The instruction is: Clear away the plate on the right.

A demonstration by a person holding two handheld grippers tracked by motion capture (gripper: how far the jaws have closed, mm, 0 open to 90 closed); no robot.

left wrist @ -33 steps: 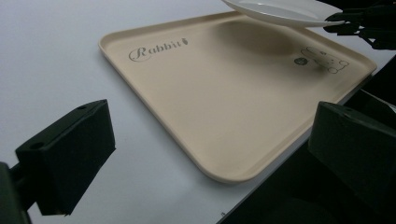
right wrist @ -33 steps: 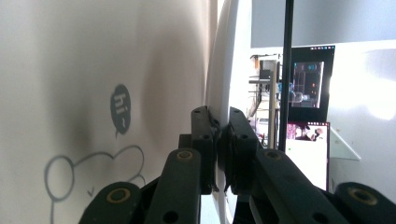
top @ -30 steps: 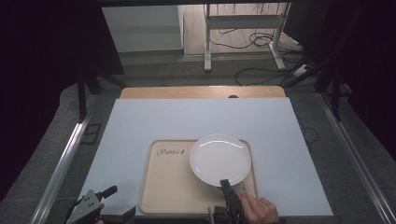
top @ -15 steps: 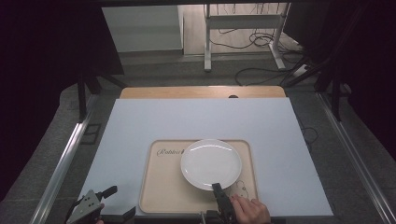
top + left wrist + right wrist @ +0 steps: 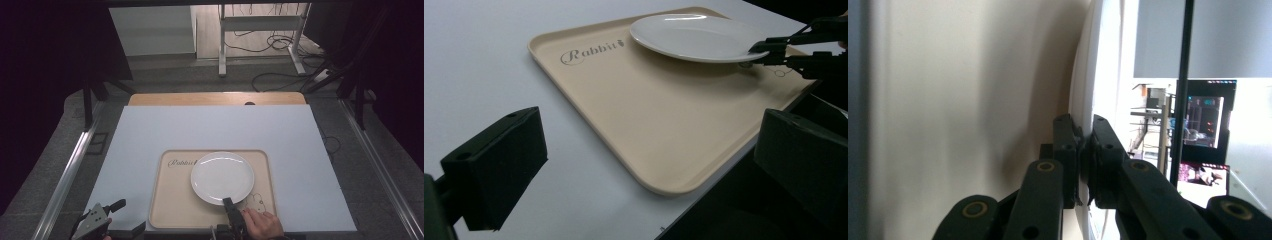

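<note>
Plate (image 5: 222, 177) shifted left over tray (image 5: 172, 200), pinched by right gripper (image 5: 229, 202).

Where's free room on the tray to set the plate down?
Tray: bare left half, from the "Rabbit" lettering down to the near rim. Crowded at the right, where the right gripper clamps the plate rim. White mat beyond the tray is bare.

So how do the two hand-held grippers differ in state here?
The right hand-held gripper is shut on the plate's near rim, over the tray; the left hand-held gripper stands open and holds nothing. The right reaches over the tray, while the left sits off its corner at the table's near edge. Both have black jaws.
</note>
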